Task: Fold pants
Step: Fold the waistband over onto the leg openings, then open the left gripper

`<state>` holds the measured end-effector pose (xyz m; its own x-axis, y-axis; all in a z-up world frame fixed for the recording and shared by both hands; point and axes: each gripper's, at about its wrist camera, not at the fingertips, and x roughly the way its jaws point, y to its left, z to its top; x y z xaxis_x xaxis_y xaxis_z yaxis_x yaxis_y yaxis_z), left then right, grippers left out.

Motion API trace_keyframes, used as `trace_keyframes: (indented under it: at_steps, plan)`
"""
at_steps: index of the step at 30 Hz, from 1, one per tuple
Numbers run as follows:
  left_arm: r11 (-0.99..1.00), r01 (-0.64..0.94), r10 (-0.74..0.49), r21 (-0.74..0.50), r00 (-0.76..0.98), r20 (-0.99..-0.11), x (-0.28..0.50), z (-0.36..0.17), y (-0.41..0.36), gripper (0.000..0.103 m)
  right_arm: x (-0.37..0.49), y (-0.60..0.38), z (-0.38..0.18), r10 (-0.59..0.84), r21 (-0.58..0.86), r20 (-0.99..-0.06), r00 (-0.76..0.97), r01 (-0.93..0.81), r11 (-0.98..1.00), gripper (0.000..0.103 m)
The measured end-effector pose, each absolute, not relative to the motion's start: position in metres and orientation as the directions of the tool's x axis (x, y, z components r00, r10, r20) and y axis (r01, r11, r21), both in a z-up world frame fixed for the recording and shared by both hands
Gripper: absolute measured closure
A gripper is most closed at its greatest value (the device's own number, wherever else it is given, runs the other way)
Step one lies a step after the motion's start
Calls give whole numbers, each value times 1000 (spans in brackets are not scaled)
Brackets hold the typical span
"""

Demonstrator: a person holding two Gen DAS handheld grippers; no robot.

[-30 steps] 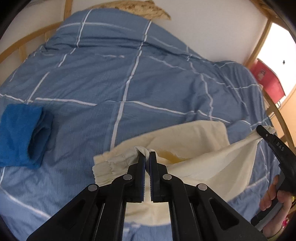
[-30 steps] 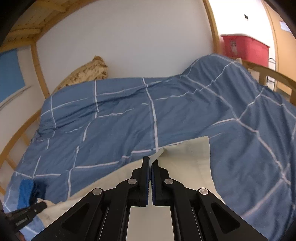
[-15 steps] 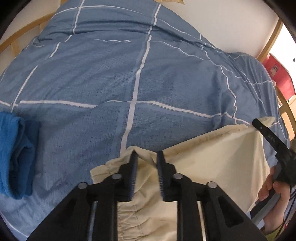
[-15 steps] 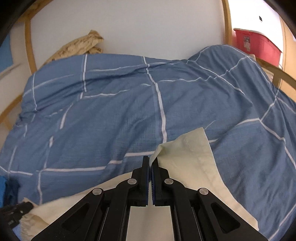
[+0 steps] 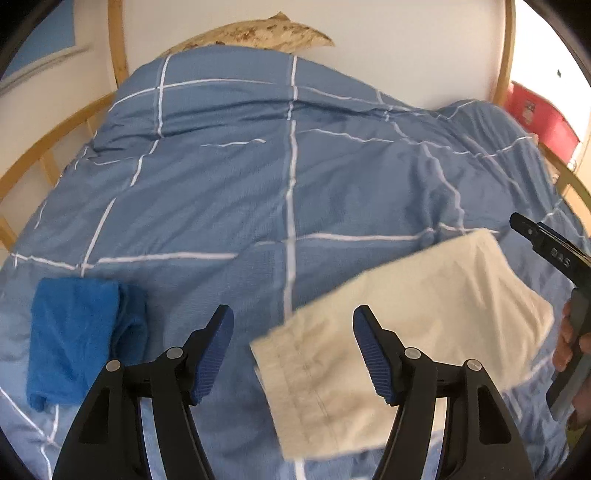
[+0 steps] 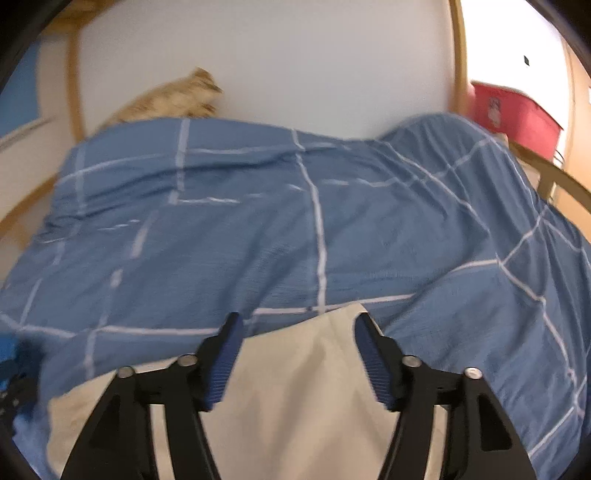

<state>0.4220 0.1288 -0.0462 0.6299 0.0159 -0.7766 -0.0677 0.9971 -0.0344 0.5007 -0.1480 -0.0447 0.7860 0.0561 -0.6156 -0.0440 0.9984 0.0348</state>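
The cream pants (image 5: 406,325) lie folded flat on the blue checked duvet (image 5: 280,177). My left gripper (image 5: 293,350) is open, above the pants' left edge, holding nothing. In the right wrist view the pants (image 6: 295,387) lie under my right gripper (image 6: 297,354), which is open and empty above their far corner. The right gripper's black body (image 5: 554,254) and the hand holding it show at the right edge of the left wrist view.
A folded blue towel (image 5: 77,339) lies on the duvet (image 6: 295,229) to the left of the pants. A tan pillow (image 5: 266,33) rests against the white wall. A wooden bed frame (image 5: 51,140) rings the bed. A red box (image 6: 513,110) stands at the right.
Both grippers, shut on the pants' edges a second ago, have opened and let go. The pants now lie flat, and both grippers have pulled back.
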Motion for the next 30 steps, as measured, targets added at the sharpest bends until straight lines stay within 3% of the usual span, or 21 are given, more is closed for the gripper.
trace_keyframes:
  at_steps: [5, 11, 18, 28, 30]
  plan:
    - [998, 6, -45, -55, 652, -757, 381, -36, 104, 36, 439, -156, -19, 143, 4, -553, 821, -169, 986, 30]
    - [998, 61, -47, -6, 709, -704, 341, -35, 56, 31, 390, -194, -9, 109, -55, -460, 881, -151, 987, 25]
    - [988, 153, -88, 28, 699, -710, 330, -60, 3, 31, 380, -254, -38, 93, 45, -530, 843, -81, 996, 25]
    - [983, 165, -59, 78, 693, -718, 344, -87, -30, 31, 393, -306, -101, 115, 191, -616, 779, 6, 982, 25]
    - [983, 161, -51, 84, 689, -722, 350, -93, -35, 31, 397, -310, -110, 132, 215, -629, 766, 8, 977, 32]
